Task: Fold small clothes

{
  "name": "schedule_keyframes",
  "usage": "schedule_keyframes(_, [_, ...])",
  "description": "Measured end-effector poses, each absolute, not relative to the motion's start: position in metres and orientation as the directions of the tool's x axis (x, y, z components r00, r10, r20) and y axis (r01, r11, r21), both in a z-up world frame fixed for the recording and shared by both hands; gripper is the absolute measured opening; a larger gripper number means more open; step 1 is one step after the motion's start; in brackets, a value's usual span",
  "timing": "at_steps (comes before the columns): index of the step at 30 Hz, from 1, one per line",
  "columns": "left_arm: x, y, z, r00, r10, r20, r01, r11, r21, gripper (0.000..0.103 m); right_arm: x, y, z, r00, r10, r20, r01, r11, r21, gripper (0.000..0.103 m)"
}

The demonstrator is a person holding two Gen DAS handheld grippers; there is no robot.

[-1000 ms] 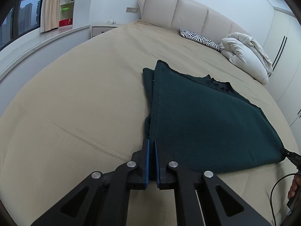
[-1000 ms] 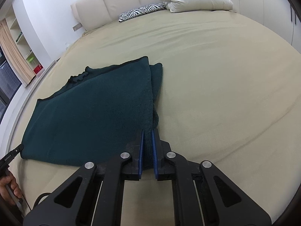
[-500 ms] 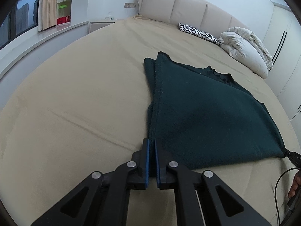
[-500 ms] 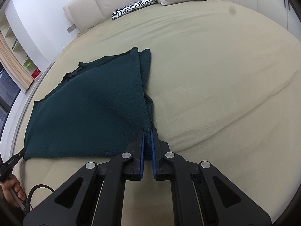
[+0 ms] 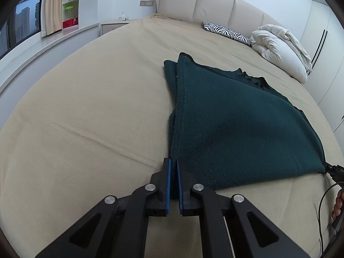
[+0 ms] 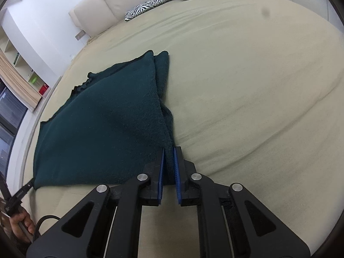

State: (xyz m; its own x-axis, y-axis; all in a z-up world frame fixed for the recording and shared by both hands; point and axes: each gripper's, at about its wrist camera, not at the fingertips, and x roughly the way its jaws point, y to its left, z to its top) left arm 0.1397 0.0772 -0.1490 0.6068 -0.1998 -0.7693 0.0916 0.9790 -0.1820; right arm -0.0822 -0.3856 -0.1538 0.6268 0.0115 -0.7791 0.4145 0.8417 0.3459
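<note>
Both grippers angle downward: left gripper (image 5: 173,163) has its jaws pinched tight, right gripper (image 6: 169,151) has jaws just cracking apart a little.

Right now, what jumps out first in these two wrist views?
The dark green garment, folded over on the beige bed, fills the middle of both views. The left gripper and right gripper each pinch one near corner of it; the right jaws have just been opening slightly with the cloth between them. At the headboard end lie a zebra-print pillow and a rumpled white duvet.
</note>
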Motion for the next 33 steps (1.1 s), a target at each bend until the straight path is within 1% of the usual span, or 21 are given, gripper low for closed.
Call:
schedule_keyframes(2, [0.14,0.077,-0.149,0.607,-0.201,-0.769,0.091,0.979,-0.184,0.007,-0.081,-0.387,-0.153,0.625,0.017,-0.78,0.417,0.838,0.352,0.013])
schedule_keyframes(4, [0.141,0.078,-0.148,0.601,-0.213,-0.77,0.092,0.976,-0.197,0.009,-0.081,-0.388,-0.151,0.621,0.015,-0.783,0.432,0.828,0.358,0.017])
schedule_keyframes(5, [0.141,0.082,-0.147,0.601,-0.221,-0.768,0.08,0.973,-0.217,0.015,-0.082,-0.389,-0.147,0.623,0.006,-0.782,0.443,0.821,0.36,0.019])
schedule_keyframes(6, [0.14,0.087,-0.146,0.6,-0.218,-0.77,0.061,0.972,-0.227,0.028,-0.085,-0.39,-0.141,0.632,-0.018,-0.775,0.463,0.811,0.358,0.028])
schedule_keyframes(7, [0.139,0.092,-0.144,0.6,-0.216,-0.77,0.042,0.97,-0.24,0.032,-0.088,-0.392,-0.135,0.644,-0.042,-0.764,0.476,0.804,0.357,0.045])
schedule_keyframes(8, [0.136,0.097,-0.139,0.606,-0.214,-0.766,0.025,0.968,-0.251,0.035,-0.093,-0.394,-0.126,0.668,-0.072,-0.741,0.486,0.796,0.361,0.054])
schedule_keyframes(9, [0.133,0.101,-0.133,0.614,-0.199,-0.764,0.011,0.97,-0.244,0.035,-0.097,-0.395,-0.115,0.694,-0.101,-0.713,0.49,0.792,0.365,0.065])
schedule_keyframes(10, [0.131,0.103,-0.126,0.628,-0.176,-0.758,-0.001,0.974,-0.228,0.035,-0.099,-0.394,-0.106,0.709,-0.118,-0.695,0.487,0.795,0.362,0.066])
schedule_keyframes(13, [0.132,0.102,-0.101,0.678,-0.158,-0.718,0.004,0.978,-0.21,0.035,-0.093,-0.388,-0.079,0.76,-0.105,-0.641,0.43,0.822,0.374,0.066])
schedule_keyframes(16, [0.152,0.076,-0.079,0.717,-0.165,-0.677,0.063,0.983,-0.172,0.041,-0.059,-0.373,-0.066,0.789,0.021,-0.614,0.317,0.842,0.436,0.066])
schedule_keyframes(18, [0.171,0.051,-0.07,0.743,-0.171,-0.647,0.107,0.985,-0.137,0.047,-0.028,-0.359,-0.066,0.801,0.116,-0.588,0.243,0.834,0.495,0.066])
schedule_keyframes(20, [0.192,0.027,-0.068,0.756,-0.176,-0.63,0.139,0.984,-0.107,0.047,0.009,-0.345,-0.074,0.798,0.218,-0.561,0.178,0.805,0.565,0.065])
schedule_keyframes(24, [0.244,-0.017,-0.078,0.749,-0.201,-0.632,0.201,0.977,-0.072,0.047,0.09,-0.319,-0.109,0.752,0.38,-0.538,0.146,0.701,0.698,0.065])
schedule_keyframes(27, [0.276,-0.035,-0.095,0.741,-0.18,-0.647,0.207,0.978,-0.035,0.047,0.131,-0.306,-0.133,0.732,0.443,-0.517,0.135,0.65,0.748,0.065])
schedule_keyframes(29, [0.297,-0.035,-0.113,0.714,-0.154,-0.682,0.188,0.982,-0.026,0.047,0.158,-0.308,-0.158,0.71,0.456,-0.536,0.18,0.618,0.765,0.065])
schedule_keyframes(30, [0.307,-0.03,-0.125,0.696,-0.133,-0.706,0.165,0.986,-0.024,0.047,0.163,-0.316,-0.173,0.708,0.442,-0.551,0.222,0.601,0.768,0.063])
schedule_keyframes(31, [0.315,-0.022,-0.139,0.672,-0.124,-0.73,0.141,0.989,-0.038,0.047,0.166,-0.328,-0.184,0.721,0.443,-0.534,0.238,0.565,0.79,0.05])
schedule_keyframes(32, [0.321,-0.011,-0.151,0.646,-0.137,-0.751,0.121,0.99,-0.076,0.049,0.165,-0.343,-0.192,0.736,0.446,-0.51,0.243,0.529,0.813,0.04])
schedule_keyframes(33, [0.324,0.005,-0.159,0.635,-0.207,-0.744,0.114,0.978,-0.175,0.049,0.163,-0.363,-0.199,0.754,0.443,-0.484,0.248,0.49,0.835,0.027])
